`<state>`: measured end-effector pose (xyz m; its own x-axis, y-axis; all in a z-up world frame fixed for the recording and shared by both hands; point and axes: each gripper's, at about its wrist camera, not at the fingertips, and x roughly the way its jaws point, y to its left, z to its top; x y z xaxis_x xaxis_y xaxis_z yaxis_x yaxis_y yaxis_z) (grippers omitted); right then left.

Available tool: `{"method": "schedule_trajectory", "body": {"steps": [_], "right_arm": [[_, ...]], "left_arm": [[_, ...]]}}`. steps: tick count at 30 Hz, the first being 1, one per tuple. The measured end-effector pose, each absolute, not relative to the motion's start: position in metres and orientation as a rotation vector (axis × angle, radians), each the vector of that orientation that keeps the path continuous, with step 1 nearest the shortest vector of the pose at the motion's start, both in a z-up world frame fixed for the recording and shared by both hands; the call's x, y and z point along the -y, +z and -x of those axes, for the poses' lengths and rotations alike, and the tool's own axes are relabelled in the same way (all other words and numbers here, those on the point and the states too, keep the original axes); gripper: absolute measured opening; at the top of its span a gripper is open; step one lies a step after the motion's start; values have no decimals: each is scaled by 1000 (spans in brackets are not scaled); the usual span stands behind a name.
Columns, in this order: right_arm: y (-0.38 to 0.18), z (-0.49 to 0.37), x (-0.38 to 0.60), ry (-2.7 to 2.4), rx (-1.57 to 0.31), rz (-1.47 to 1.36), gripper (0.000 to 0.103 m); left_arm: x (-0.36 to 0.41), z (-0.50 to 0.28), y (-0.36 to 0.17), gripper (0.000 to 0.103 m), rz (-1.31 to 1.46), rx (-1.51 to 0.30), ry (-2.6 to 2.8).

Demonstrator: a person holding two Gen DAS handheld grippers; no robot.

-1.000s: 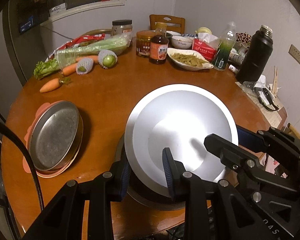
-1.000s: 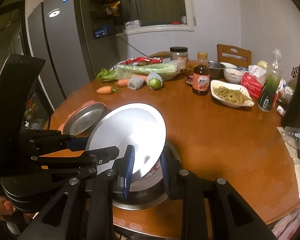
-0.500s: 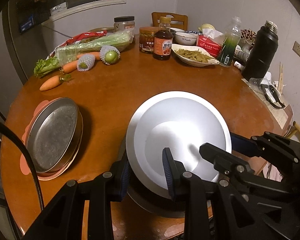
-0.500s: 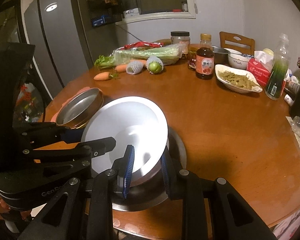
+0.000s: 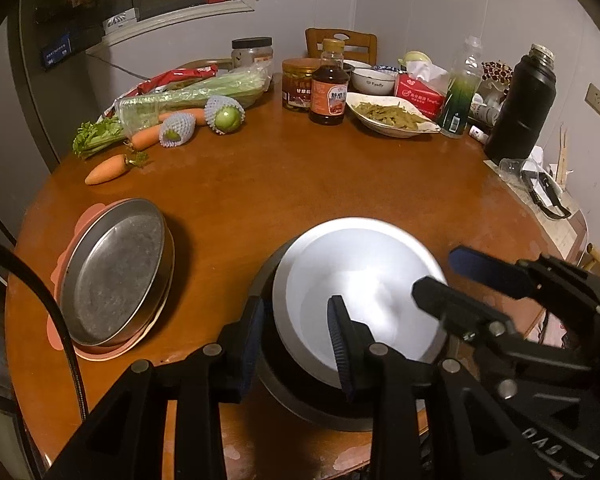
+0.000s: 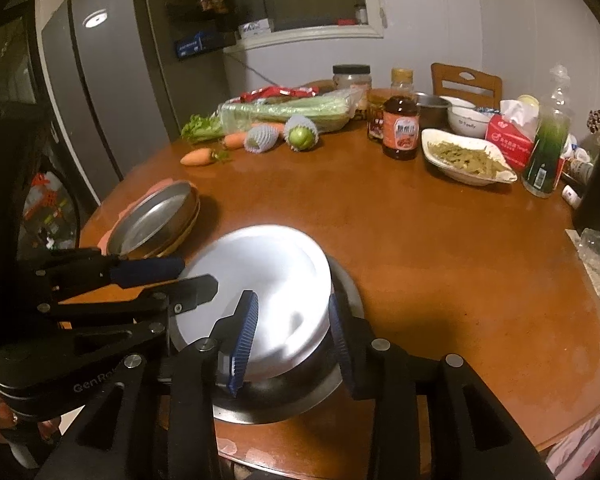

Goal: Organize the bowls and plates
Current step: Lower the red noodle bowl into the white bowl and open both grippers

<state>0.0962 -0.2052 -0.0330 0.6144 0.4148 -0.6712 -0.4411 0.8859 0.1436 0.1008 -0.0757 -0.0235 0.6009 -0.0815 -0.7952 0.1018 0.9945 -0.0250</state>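
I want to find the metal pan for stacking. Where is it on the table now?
In the left wrist view the metal pan lies at the table's left edge, on a pink plate, left of the white bowl and nearer than the carrot.

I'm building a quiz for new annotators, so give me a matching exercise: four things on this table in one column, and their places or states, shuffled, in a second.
Things:
1. white plate
2. metal pan
3. sauce bottle
4. loose carrot

Places or states:
A. lies alone on bare wood, near the celery
B. stands upright beside the dish of greens
C. rests on a pink mat
D. sits in a dark metal bowl

Pairs: 1-D, 2-C, 3-B, 4-A
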Motion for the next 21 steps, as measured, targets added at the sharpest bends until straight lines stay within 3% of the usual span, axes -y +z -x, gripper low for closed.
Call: {"method": "schedule_trajectory", "body": {"steps": [6,21], "right_arm": [[-19,-94,214,467,-726,32,47],[-23,-105,224,406,-751,30,61]], "left_arm": [[69,-98,-17,45,-5,-903,-101],[54,-99,-23,57,34,-921,-61]]}}
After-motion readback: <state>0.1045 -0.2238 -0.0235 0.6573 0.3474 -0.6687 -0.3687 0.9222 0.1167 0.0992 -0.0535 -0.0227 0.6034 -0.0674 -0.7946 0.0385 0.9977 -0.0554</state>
